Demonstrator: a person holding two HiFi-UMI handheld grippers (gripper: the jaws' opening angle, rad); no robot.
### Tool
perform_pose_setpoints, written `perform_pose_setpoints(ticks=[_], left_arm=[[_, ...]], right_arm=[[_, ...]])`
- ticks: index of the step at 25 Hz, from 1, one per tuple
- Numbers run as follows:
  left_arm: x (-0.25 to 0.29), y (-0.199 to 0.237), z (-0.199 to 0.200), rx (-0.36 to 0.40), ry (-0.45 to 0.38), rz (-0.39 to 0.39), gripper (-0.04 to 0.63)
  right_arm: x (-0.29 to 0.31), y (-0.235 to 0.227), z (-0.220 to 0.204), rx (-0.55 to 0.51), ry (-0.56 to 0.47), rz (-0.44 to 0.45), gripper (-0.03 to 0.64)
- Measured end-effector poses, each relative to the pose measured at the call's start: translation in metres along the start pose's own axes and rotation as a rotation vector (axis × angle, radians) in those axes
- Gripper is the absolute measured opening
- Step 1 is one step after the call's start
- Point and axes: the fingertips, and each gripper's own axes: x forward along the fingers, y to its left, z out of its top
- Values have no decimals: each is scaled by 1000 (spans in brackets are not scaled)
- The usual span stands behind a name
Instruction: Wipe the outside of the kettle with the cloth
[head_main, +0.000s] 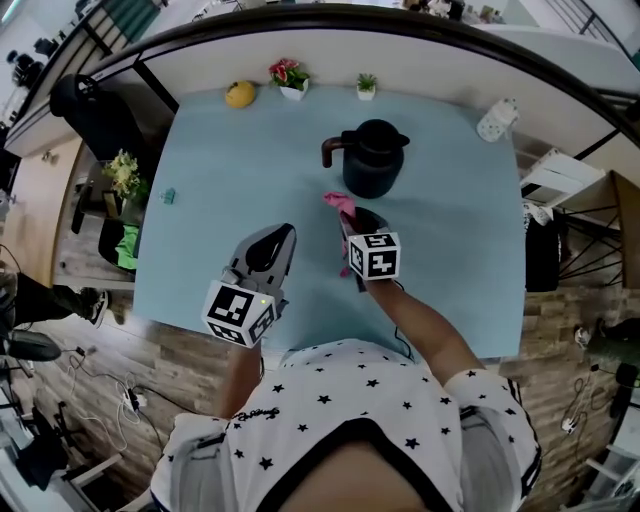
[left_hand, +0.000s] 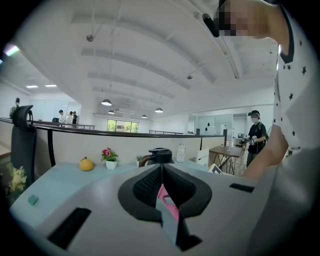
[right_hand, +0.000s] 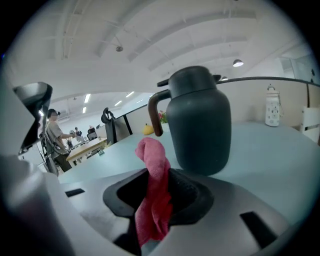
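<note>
Right claw (right_hand: 159, 175) pinching pink cloth (right_hand: 152, 155) just before upright kettle (right_hand: 200, 120), handle leftward; left claw (left_hand: 161, 172) pressed together, farther back.

Along the far edge of the pale blue desk (head_main: 230, 180), at the top of the frame, sit a yellow fruit (head_main: 239, 94), a pink-flowered pot plant (head_main: 290, 78) and a small green pot plant (head_main: 366, 86). A white bottle (head_main: 497, 120) stands upper right.

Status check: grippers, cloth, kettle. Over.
Right gripper shut on pink fabric cloth. Left gripper shut, empty. Dark kettle with brown handle upright, close ahead of cloth. Nothing between them.
</note>
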Motion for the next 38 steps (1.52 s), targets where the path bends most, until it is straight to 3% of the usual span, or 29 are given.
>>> perform_pose_setpoints(ticks=[10,22,38], left_arm=[[-10,12,-6,-19,1,33,35],[5,-6,-5,-10,2,-19,35],[4,-17,0,4,-4,-10,35]], right_arm=[[31,-18,3,24,51,-98,120],[-3,-54,-6,26,54,-127,120],[-25,-101,-11,62,52,-212,120]])
